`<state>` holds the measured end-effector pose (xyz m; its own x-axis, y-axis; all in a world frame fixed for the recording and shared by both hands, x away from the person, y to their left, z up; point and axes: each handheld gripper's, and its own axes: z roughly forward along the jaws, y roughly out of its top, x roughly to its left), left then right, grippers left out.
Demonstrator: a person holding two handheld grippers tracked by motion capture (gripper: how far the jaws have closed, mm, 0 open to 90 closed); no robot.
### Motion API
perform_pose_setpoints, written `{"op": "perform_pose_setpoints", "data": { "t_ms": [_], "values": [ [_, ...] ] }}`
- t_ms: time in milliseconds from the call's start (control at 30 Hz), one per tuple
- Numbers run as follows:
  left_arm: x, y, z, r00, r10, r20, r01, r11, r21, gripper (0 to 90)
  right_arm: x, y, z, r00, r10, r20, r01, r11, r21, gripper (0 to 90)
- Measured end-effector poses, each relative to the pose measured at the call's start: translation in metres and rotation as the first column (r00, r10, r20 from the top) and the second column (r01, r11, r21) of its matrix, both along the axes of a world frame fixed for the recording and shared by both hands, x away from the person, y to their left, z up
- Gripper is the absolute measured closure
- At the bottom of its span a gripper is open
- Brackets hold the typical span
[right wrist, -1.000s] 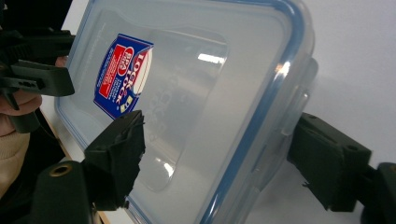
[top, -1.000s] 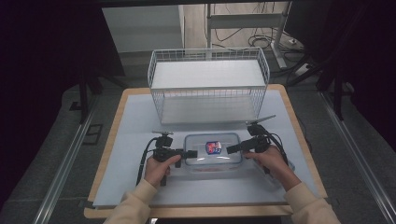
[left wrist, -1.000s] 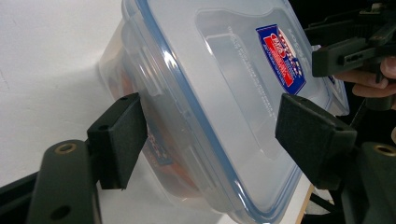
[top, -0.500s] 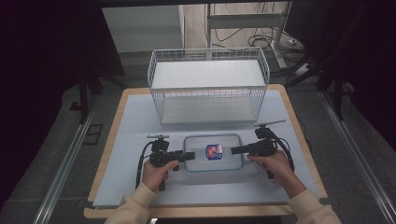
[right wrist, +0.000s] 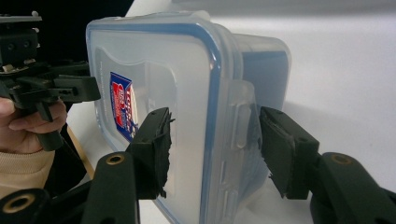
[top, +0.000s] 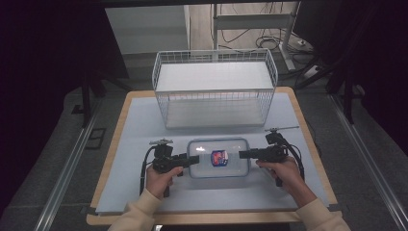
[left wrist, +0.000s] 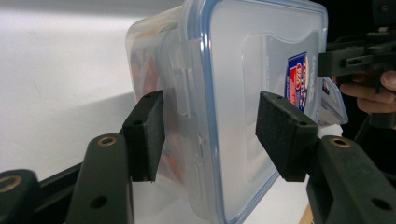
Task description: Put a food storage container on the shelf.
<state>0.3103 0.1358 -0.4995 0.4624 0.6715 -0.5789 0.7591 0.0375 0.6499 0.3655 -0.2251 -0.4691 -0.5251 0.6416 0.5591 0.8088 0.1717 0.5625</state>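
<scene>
On the near half of the pale blue-grey bench lies a clear, rectangular plastic food container with a blue-rimmed snap-on lid. A small red and blue label sits at the middle of the lid. Behind it, toward the far edge of the bench, stands a white wire basket, well apart from the container.

A person's forearms in cream sleeves come in from the bottom of the high view, each hand holding a black two-jaw gripper aimed inward at a short end of the container. The left gripper reaches the container's left end and the right gripper reaches its right end.

Seen from the left gripper view, the left gripper has its jaws spread apart on either side of the container's edge, one beside the side wall at a lid clasp, the other over the lid. A gap shows at the lid-side jaw, so nothing is clamped.

From the right gripper view, the right gripper likewise straddles the container's rim with its jaws parted, one over the lid, one beside the clasp on the wall. Whether either pad touches the plastic cannot be told. The other gripper shows beyond the container's far end.
</scene>
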Motion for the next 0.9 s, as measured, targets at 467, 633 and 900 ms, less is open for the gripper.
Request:
{"op": "perform_pose_setpoints", "data": {
  "t_ms": [467, 633, 900],
  "values": [
    [0.002, 0.004, 0.022, 0.9975, -0.002, 0.070, 0.003, 0.9999, -0.015, 44.9, 0.000, 0.000, 0.022, 0.9965, 0.012, 0.082, -0.013, 1.000, 0.019, 46.4],
    [0.005, 0.006, 0.033, 0.9957, -0.001, 0.093, 0.003, 0.9998, -0.017, 45.3, 0.003, 0.000, 0.033, 0.9943, 0.013, 0.106, -0.016, 0.999, 0.028, 46.4],
    [0.011, 0.007, 0.061, 0.9880, 0.001, 0.154, 0.000, 1.0000, -0.006, 45.6, 0.007, 0.000, 0.055, 0.9878, 0.005, 0.156, -0.014, 0.998, 0.056, 46.5]
  ]
}}
